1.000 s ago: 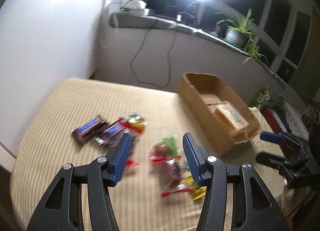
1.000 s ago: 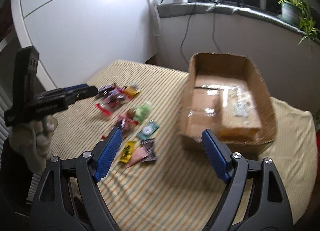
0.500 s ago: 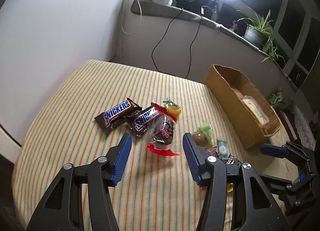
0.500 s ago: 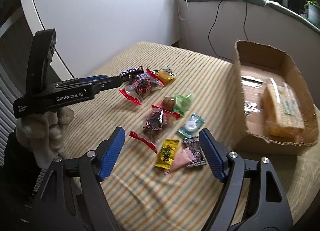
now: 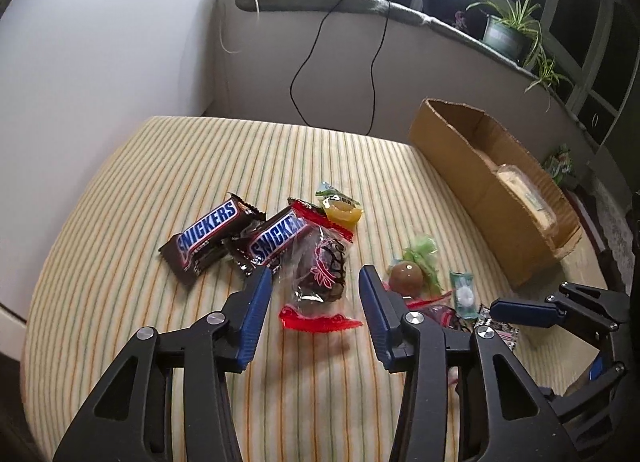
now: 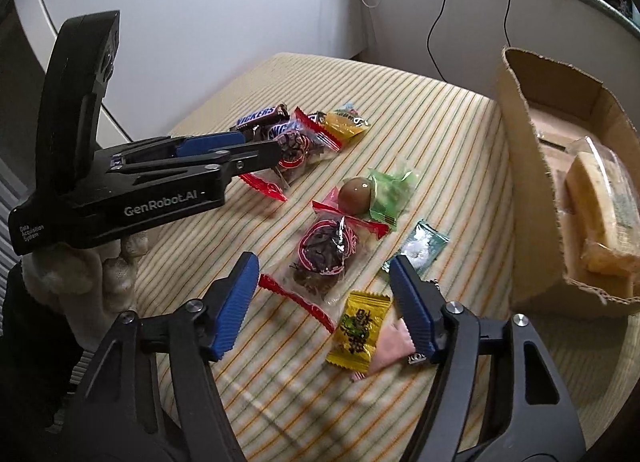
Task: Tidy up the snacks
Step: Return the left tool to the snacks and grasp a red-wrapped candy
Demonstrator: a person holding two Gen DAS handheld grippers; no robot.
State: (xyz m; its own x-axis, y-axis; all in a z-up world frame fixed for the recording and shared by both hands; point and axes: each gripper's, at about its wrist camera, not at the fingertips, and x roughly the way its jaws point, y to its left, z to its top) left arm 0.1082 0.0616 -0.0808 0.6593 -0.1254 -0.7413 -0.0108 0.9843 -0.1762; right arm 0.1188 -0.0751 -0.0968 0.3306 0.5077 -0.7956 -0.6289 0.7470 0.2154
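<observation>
Glossy plastic wrappers were seen on the Snickers bars (image 5: 212,236) ahead of the left tool (image 5: 312,294). Matt, rough-edged corrugated cardboard formed the box (image 6: 524,198) right of the right tool (image 6: 324,282). Ribbed striped cloth (image 5: 160,166) lay beneath.

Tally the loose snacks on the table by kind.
Snickers bars: 2
Cookie bags: 2
Small wrapped sweets: 6
Total: 10
</observation>
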